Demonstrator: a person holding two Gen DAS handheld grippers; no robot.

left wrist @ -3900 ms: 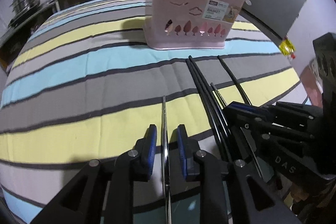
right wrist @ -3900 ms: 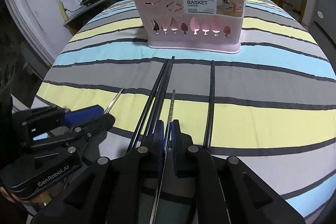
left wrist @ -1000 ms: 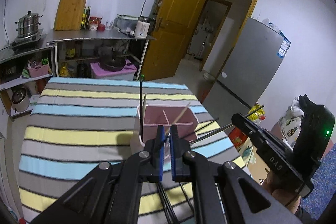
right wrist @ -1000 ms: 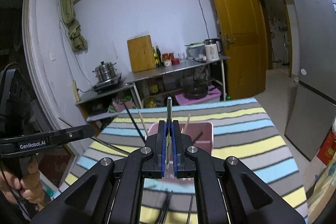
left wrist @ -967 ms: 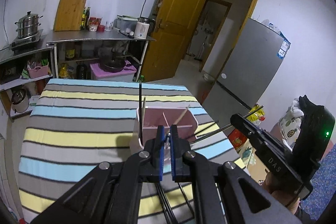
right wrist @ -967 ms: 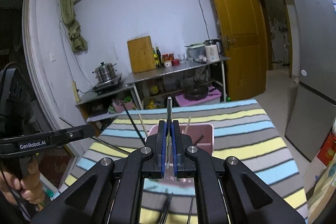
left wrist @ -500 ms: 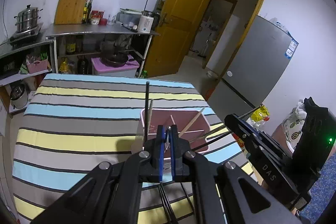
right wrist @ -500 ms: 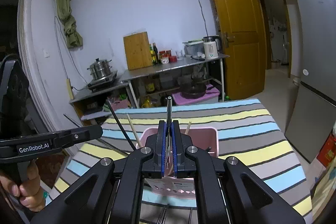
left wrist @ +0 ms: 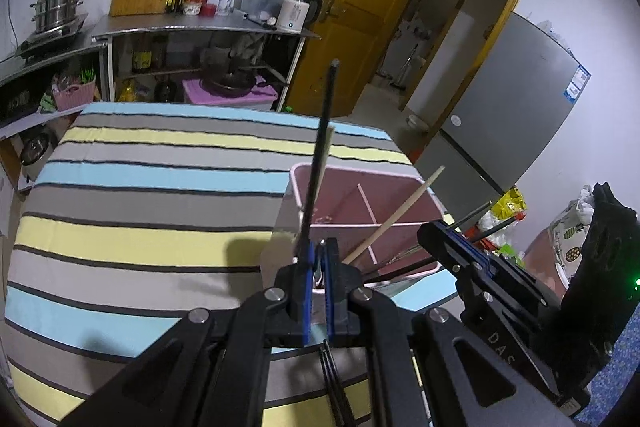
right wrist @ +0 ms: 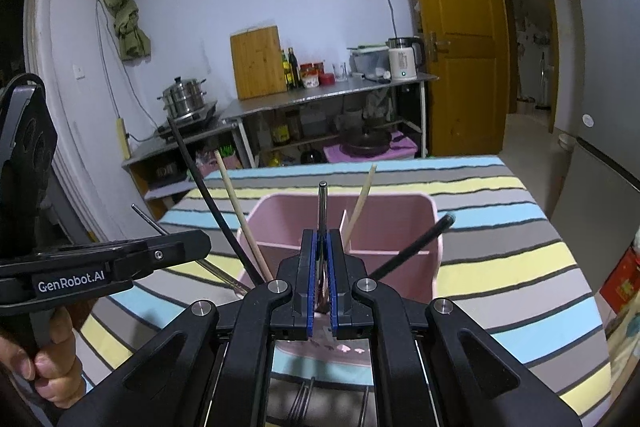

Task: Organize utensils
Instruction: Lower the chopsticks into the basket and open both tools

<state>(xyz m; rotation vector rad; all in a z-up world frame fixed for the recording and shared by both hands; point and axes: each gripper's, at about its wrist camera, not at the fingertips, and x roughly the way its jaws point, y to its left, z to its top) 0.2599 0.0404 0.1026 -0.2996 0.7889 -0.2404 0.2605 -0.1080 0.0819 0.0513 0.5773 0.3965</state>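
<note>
Both tongs pinch a metal chopstick each, the right tongs (right wrist: 323, 267) and the left tongs (left wrist: 318, 267) poised just above the pink basket (right wrist: 400, 223) standing mid-table, sticks pointing steeply down into it.

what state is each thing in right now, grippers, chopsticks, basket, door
left gripper: shut on a metal chopstick
right gripper: shut on a metal chopstick, held upright over the basket
pink basket: upright on the striped table, chopsticks leaning inside
black chopsticks: lying flat on the table
yellow door: open
</note>
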